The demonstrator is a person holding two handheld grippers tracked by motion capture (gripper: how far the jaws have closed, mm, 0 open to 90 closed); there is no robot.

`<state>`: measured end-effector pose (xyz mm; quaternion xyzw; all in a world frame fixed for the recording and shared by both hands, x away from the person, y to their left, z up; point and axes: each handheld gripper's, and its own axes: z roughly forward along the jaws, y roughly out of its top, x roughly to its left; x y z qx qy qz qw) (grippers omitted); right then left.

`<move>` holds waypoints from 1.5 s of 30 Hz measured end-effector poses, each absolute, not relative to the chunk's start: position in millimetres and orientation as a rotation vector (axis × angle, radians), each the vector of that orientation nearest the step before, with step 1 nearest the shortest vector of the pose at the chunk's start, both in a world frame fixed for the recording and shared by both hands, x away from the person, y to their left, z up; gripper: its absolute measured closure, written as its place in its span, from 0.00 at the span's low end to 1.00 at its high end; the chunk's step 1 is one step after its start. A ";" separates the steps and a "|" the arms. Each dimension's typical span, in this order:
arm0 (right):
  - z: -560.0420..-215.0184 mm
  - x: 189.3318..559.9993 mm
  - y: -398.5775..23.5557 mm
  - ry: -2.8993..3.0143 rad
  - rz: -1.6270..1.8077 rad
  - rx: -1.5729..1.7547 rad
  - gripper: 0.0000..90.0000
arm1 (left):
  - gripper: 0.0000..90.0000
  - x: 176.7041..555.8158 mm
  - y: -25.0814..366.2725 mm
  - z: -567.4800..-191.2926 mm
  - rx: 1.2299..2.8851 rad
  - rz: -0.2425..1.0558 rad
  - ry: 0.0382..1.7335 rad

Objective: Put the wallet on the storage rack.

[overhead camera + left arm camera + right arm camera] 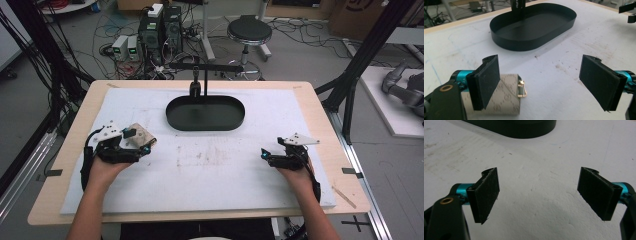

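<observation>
1. high view: black oval tray [205, 113] at the far middle of the white mat [200, 165], well apart from both claws; a black stand [204, 75] rising at its far rim, crossbar on top.
2. beyond the table [65, 150]: a stool [249, 31], computer boxes [161, 27], loose cables on the floor.
3. nothing standing on the mat between the claws and the tray; only brown scuff marks mid-mat.
4. left claw [142, 145] at the left side of the mat, held by a hand [107, 167] coming in from the bottom edge; right claw [264, 154] at the right side, held likewise, well apart from the left one.
5. left gripper view: jaws of the left claw [549, 82] wide apart, gripping nothing.
6. wallet [504, 97], beige with a printed pattern and a gold clasp, lying flat on the mat under and just behind the left-hand pad [486, 80] in that view; partly hidden by that pad, its clasp end poking into the gap; whether pad and wallet touch, cannot tell.
7. other pad well clear of the wallet; tray [534, 26] farther ahead, beyond the wallet.
8. high view: wallet [141, 134] at the left claw's tips, near side of the tray, well apart from it.
9. right gripper view: jaws of the right claw [539, 197] wide apart over bare mat, tray edge [524, 130] at the top.
</observation>
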<state>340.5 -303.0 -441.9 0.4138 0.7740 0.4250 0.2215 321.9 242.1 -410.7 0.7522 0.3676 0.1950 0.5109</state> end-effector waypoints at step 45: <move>-402.3 383.2 -156.1 2.428 1.212 0.887 0.20 | 0.19 266.7 301.6 -416.1 1.771 0.575 0.911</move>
